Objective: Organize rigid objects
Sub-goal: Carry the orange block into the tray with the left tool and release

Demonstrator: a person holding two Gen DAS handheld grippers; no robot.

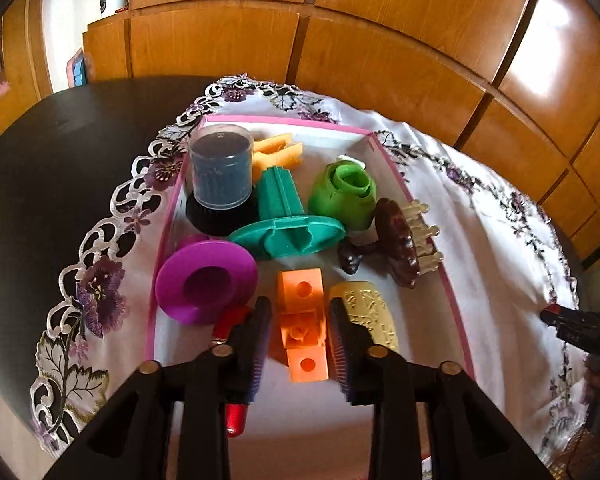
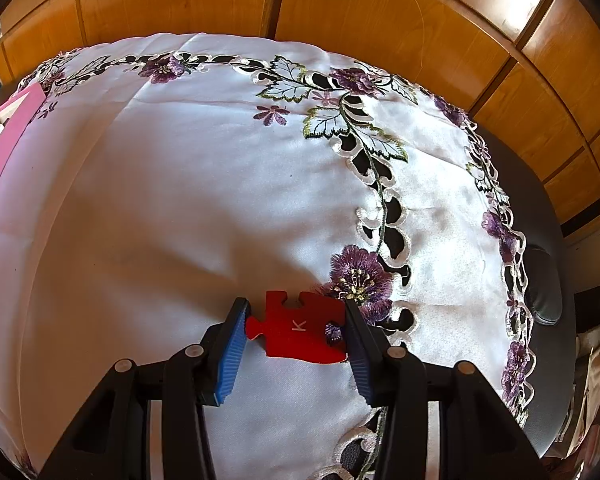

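1. the pink-rimmed tray [image 1: 456, 312] lies off to my left, already crowded – the orange block [image 1: 303, 320] sits between my left gripper [image 1: 300, 320], its fingers apart.
2. my right gripper [image 2: 296, 328] straddles the red puzzle piece [image 2: 300, 330] flat on the tablecloth [image 2: 180, 200] – pads apart, perhaps just touching.
3. its long axis runs pad to pad, knob pointing left.

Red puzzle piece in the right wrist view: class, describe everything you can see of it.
The red puzzle piece is flat, foam-like, with a white letter K on its face. It has a knob on its left side and notches in its top and right edges. It lies on the white embroidered tablecloth, between the fingers of the right gripper, whose blue pads sit at its sides.
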